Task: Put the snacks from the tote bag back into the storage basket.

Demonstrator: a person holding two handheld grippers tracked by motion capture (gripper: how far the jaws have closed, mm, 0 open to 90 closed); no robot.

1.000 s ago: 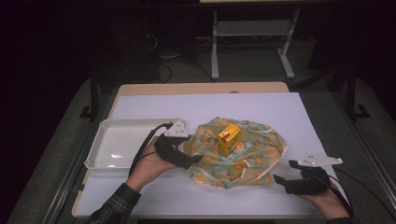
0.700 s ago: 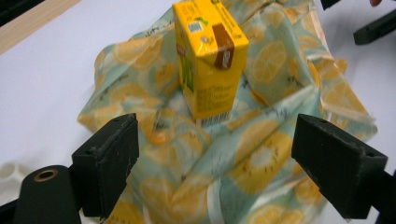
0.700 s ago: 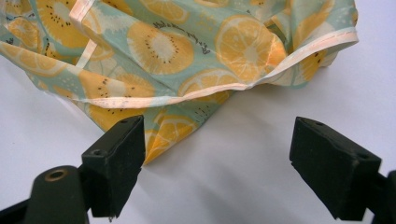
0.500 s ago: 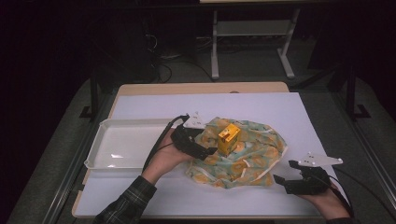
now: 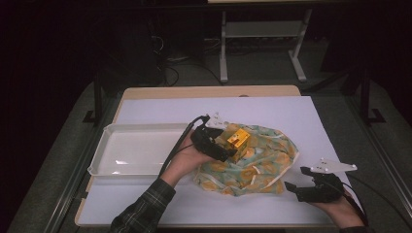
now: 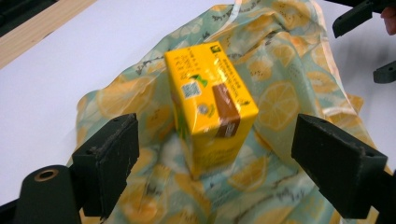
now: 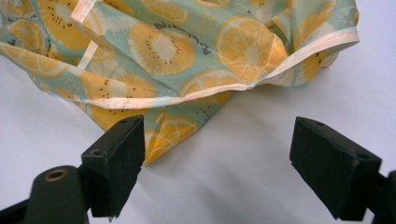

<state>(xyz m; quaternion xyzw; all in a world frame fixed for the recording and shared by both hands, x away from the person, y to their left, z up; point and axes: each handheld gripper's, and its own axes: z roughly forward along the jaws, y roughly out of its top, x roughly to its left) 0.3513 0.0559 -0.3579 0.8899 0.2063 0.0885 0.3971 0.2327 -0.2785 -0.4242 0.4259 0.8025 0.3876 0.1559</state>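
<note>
A small yellow carton point(image 5: 238, 141) point(image 6: 210, 105) stands upright on a crumpled cloth printed with orange slices point(image 5: 252, 165) point(image 6: 285, 93) point(image 7: 187, 51) in the middle of the white table sheet. My left gripper point(image 5: 232, 151) point(image 6: 224, 163) is open, its jaws wide on either side of the carton without touching it. My right gripper point(image 5: 297, 180) point(image 7: 219, 168) is open too, low over the sheet just off the cloth's near right edge, with nothing between its jaws.
A white rectangular tray point(image 5: 141, 150) lies on the left part of the sheet, with nothing in it. Bare wooden table edge point(image 5: 209, 92) runs along the far side. Metal stand legs point(image 5: 262, 43) rise on the floor beyond the table.
My left gripper has moved rightward from the cloth's left edge over to the carton. The right gripper has stayed put.
</note>
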